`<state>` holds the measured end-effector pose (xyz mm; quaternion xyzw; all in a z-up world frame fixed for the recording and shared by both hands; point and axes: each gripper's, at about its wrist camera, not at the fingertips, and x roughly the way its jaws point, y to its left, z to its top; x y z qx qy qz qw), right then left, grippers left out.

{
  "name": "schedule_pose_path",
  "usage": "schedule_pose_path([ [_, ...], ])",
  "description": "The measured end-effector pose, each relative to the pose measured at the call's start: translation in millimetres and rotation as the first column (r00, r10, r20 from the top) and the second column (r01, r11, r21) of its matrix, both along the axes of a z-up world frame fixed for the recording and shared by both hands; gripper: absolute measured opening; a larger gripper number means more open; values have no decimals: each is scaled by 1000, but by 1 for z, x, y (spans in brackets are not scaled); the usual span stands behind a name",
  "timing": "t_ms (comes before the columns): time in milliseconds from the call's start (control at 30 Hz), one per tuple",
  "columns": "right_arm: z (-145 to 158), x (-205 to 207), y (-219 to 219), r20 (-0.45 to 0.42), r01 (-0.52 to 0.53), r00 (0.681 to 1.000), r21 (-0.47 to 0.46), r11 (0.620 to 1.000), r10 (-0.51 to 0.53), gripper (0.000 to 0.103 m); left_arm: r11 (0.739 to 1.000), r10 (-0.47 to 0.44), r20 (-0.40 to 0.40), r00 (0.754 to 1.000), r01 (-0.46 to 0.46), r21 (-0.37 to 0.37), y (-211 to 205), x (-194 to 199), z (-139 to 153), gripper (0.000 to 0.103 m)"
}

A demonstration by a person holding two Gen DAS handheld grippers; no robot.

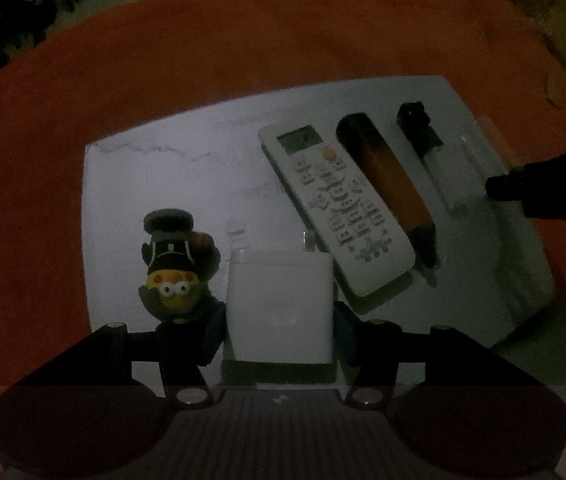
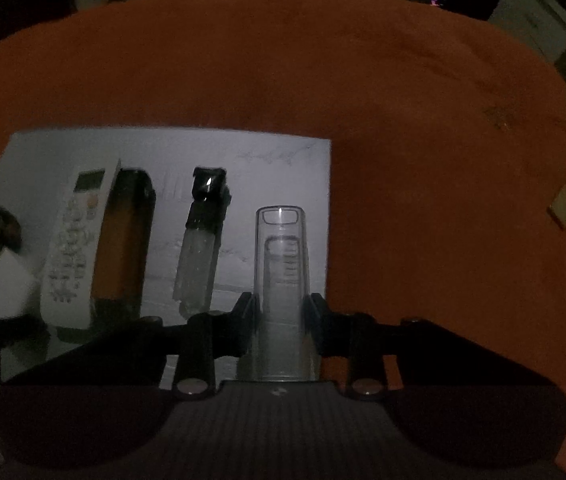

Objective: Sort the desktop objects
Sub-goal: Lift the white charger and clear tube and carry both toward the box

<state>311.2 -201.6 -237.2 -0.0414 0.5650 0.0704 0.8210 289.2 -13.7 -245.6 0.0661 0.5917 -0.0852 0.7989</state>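
A white board (image 1: 155, 184) lies on an orange cloth. My left gripper (image 1: 279, 320) is shut on a white box-shaped adapter (image 1: 279, 300) near the board's front edge, its pads pressing on both sides. A small toy figure (image 1: 173, 264) with a dark hat stands just left of the adapter. My right gripper (image 2: 280, 312) is shut on a clear plastic tube (image 2: 280, 248) at the board's right edge (image 2: 323, 200). Between them lie a white remote (image 2: 71, 248), an orange-brown case (image 2: 127, 232) and a clear item with a black cap (image 2: 201, 240), side by side.
The orange cloth (image 2: 443, 160) spreads wide around the board, and a small tan block (image 2: 565, 204) lies on it at the far right. In the left wrist view the right gripper's dark finger (image 1: 523, 184) reaches in over the board's right side. The room is dim.
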Motion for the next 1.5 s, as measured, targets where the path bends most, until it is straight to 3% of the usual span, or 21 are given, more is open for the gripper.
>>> schedule_pose_path([
  [400,48,-10,-31,77,71,993,163,984,-85,32,993,62,73,995,-54,-105,20,-9,29,51],
  [800,108,-44,-25,135,5,990,257,967,-40,32,952,156,192,969,-95,-291,49,-27,107,51],
  [1067,141,-95,-15,137,-81,990,275,958,44,32,927,163,210,964,-77,-366,62,-88,145,51],
  [1233,158,-132,-5,153,-161,981,277,947,122,32,917,141,193,971,-54,-396,59,-133,151,51],
  [1367,162,-157,3,148,-203,975,271,941,168,32,920,138,224,965,-41,-390,57,-160,153,51],
  [1500,160,-180,6,125,-238,969,273,932,211,32,910,120,207,971,-24,-413,55,-178,149,51],
])
